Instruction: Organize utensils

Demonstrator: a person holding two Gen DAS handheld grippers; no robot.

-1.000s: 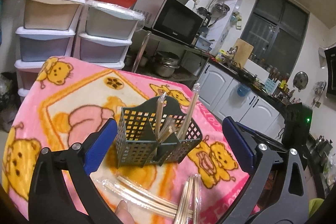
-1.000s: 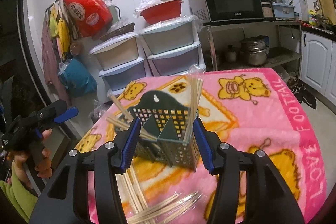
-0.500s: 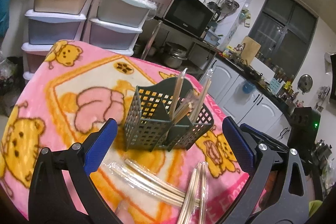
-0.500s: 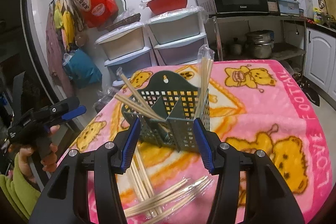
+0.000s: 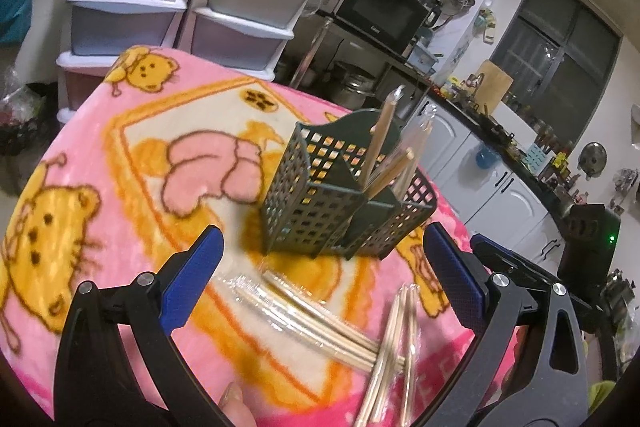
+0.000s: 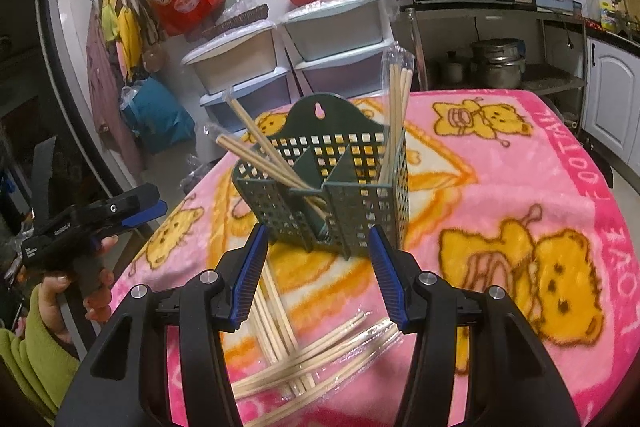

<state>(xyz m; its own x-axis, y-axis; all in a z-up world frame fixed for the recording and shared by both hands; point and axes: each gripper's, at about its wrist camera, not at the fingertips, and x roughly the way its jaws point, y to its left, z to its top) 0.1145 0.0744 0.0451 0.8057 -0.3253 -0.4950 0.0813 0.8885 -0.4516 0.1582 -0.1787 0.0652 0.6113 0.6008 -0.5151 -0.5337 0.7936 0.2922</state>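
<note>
I'm looking across the pink teddy-bear blanket that covers the table – it fills most of both views. On it stands the dark green perforated utensil caddy, upright, its hanging tab at the back. Inside, wrapped wooden chopsticks lean out of the left compartment, and another wrapped bundle stands nearly upright in the right corner.

In front of the caddy, loose wrapped chopstick pairs lie crossed on the blanket, just below my right gripper. That one is spread apart, blue pads either side of the caddy's front face, touching nothing I can see.

My left gripper is spread wide too – nothing between its pads. Through it I see the caddy ahead and the scattered chopsticks lying near the fingers. In the right wrist view it sits off the table's left edge, well apart from the caddy, gripped by my hand.
</note>
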